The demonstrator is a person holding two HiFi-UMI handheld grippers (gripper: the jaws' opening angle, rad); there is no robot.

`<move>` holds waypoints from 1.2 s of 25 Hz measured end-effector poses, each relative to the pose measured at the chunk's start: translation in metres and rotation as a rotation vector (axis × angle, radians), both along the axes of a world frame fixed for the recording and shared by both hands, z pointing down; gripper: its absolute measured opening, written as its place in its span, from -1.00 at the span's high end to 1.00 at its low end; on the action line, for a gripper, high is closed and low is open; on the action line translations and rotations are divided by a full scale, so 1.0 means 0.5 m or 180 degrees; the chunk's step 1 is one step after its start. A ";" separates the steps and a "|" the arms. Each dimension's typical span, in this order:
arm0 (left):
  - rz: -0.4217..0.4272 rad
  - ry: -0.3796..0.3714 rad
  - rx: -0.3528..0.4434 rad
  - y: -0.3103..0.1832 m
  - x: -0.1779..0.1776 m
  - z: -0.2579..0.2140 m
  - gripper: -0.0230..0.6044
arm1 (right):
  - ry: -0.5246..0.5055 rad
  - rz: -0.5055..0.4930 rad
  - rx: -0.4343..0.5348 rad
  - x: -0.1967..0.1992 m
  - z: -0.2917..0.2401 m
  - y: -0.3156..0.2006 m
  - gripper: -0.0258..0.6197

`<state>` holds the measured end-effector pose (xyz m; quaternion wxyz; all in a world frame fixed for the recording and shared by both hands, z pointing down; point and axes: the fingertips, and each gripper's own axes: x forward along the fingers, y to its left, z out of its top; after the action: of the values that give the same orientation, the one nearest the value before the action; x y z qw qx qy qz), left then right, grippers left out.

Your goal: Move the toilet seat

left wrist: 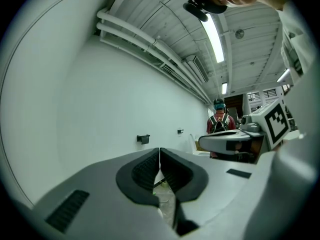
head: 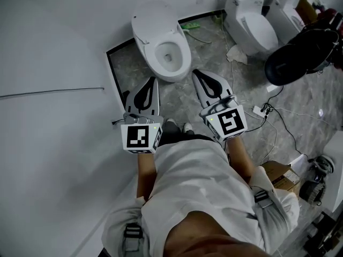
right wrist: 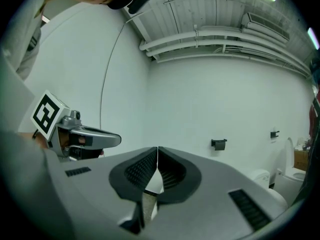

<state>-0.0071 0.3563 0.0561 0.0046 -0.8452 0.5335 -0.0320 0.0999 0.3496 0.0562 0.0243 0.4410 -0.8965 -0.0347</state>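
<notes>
While I hold them side by side, the left gripper (head: 152, 81) and right gripper (head: 196, 73) are fully closed, gripping nothing (pads meet). The toilet seat (head: 148, 51) lies at upper centre of the head view, near both tips.

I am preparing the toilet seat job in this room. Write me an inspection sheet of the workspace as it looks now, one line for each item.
Surface: grey stone-look floor.
Job's things: white toilet, lid raised, bowl open; neither gripper touches it.
Clutter: crumpled paper, cardboard box, black rounded object, all to the right.
Grippers: left tongs and right tongs both shut, nothing between them, pointing toward the toilet.
Cables: white power strip with cables running across the floor at right.
Surroundings: white wall at left; two more toilets at right; another person far off.
</notes>
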 end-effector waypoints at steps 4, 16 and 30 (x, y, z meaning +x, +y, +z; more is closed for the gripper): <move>-0.0001 -0.0018 0.0007 -0.029 0.001 0.001 0.85 | -0.0015 0.0002 0.0010 -0.001 -0.005 -0.029 0.85; 0.0076 0.0023 -0.0054 -0.186 -0.045 0.035 0.85 | 0.0059 0.0085 -0.0046 -0.047 0.024 -0.179 0.85; 0.0298 0.0065 -0.0204 -0.430 -0.140 0.071 0.85 | 0.0169 0.0341 -0.0221 -0.138 0.057 -0.408 0.85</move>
<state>-0.0771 0.1412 0.0918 -0.0265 -0.8692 0.4921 -0.0401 0.0311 0.1456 0.0849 0.0652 0.4861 -0.8713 -0.0139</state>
